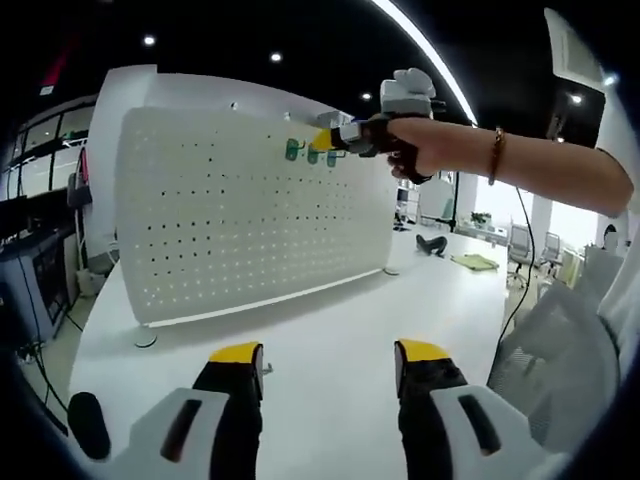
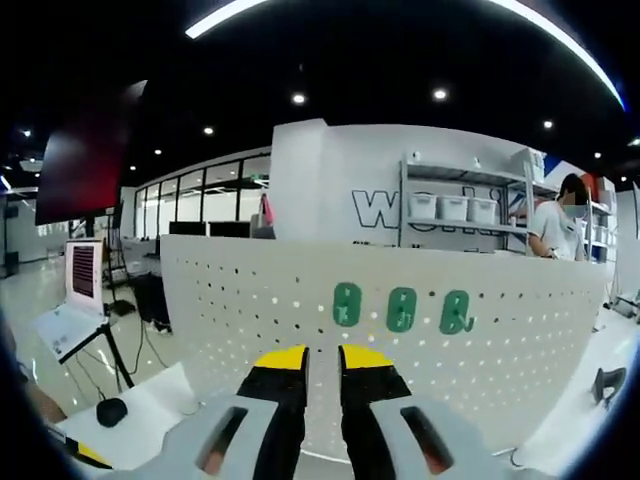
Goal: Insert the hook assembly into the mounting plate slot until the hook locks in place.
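Left jaws apart over white table [image 1: 330, 340], pegboard [image 1: 250, 220], office shelving [image 2: 465, 205]

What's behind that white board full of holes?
Above the pegboard the right gripper view shows a white wall with dark lettering, a shelf rack with white bins and a person. The board covers everything lower down, including the rack's base.

Three green hooks [image 2: 400, 309] sit side by side on the upright white pegboard [image 2: 250, 300].
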The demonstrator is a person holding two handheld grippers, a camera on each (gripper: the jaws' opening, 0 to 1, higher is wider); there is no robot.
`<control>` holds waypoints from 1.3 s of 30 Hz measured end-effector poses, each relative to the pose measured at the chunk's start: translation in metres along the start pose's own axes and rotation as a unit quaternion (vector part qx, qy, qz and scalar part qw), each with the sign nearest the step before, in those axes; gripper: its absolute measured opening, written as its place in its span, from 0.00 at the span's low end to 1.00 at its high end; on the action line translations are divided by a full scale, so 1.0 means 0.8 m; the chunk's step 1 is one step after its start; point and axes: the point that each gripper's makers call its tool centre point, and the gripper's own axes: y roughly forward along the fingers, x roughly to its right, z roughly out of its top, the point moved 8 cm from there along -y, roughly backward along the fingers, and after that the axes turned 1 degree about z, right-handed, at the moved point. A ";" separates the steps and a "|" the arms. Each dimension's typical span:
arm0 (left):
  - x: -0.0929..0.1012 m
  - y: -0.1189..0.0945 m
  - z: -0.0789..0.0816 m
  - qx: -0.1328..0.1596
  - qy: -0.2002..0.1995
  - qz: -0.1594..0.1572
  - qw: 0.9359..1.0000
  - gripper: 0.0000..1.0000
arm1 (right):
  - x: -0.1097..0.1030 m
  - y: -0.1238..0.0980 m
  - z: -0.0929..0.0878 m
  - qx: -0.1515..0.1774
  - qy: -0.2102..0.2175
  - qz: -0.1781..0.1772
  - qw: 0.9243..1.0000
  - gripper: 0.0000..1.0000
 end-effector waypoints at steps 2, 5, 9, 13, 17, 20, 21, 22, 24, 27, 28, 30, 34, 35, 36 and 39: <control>0.000 0.001 0.002 0.003 -0.005 -0.001 1.000 0.55 | -0.002 -0.006 -0.008 -0.005 0.010 0.003 1.000 0.11; 0.001 0.002 0.002 -0.001 0.000 0.002 1.000 0.55 | -0.005 -0.012 -0.018 -0.009 0.014 0.010 1.000 0.13; 0.005 0.006 0.002 -0.010 0.004 -0.001 1.000 0.55 | -0.009 -0.018 -0.025 -0.011 0.018 0.022 1.000 0.15; 0.008 0.006 0.004 -0.011 0.006 -0.002 1.000 0.55 | -0.014 -0.027 -0.032 -0.015 0.025 0.041 0.999 0.17; 0.013 0.006 0.005 -0.017 0.006 -0.002 1.000 0.55 | -0.024 -0.039 -0.041 -0.023 0.020 0.070 0.997 0.17; 0.019 0.004 0.007 -0.019 0.013 -0.003 1.000 0.55 | -0.036 -0.053 -0.048 -0.029 0.021 0.093 0.995 0.17; 0.019 0.004 0.007 -0.018 0.014 -0.002 1.000 0.54 | -0.039 -0.056 -0.051 -0.033 0.013 0.095 0.995 0.18; 0.020 0.003 0.008 -0.020 0.012 0.000 1.000 0.55 | -0.044 -0.062 -0.054 -0.037 0.014 0.101 0.994 0.18; 0.022 0.001 0.009 -0.022 0.013 0.001 1.000 0.55 | -0.056 -0.069 -0.058 -0.043 0.004 0.135 0.990 0.19; 0.023 -0.002 0.008 -0.027 0.016 0.002 1.000 0.55 | -0.069 -0.087 -0.061 -0.045 -0.008 0.150 0.988 0.19; 0.023 -0.003 0.009 -0.027 0.015 0.004 1.000 0.55 | -0.073 -0.095 -0.063 -0.046 -0.011 0.153 0.987 0.19; 0.022 -0.005 0.010 -0.030 0.011 0.008 0.999 0.55 | -0.081 -0.106 -0.065 -0.049 -0.020 0.163 0.985 0.19; 0.022 -0.007 0.012 -0.026 0.003 0.015 1.000 0.55 | -0.086 -0.126 -0.070 -0.051 -0.016 0.173 0.984 0.20; 0.022 -0.007 0.012 -0.027 0.003 0.015 1.000 0.54 | -0.086 -0.130 -0.071 -0.050 -0.017 0.173 0.984 0.20; 0.022 -0.007 0.012 -0.029 0.004 0.016 0.999 0.54 | -0.087 -0.136 -0.073 -0.052 -0.014 0.171 0.984 0.21; 0.022 -0.005 0.012 -0.029 -0.002 0.014 0.999 0.54 | -0.089 -0.149 -0.077 -0.056 -0.024 0.176 0.983 0.22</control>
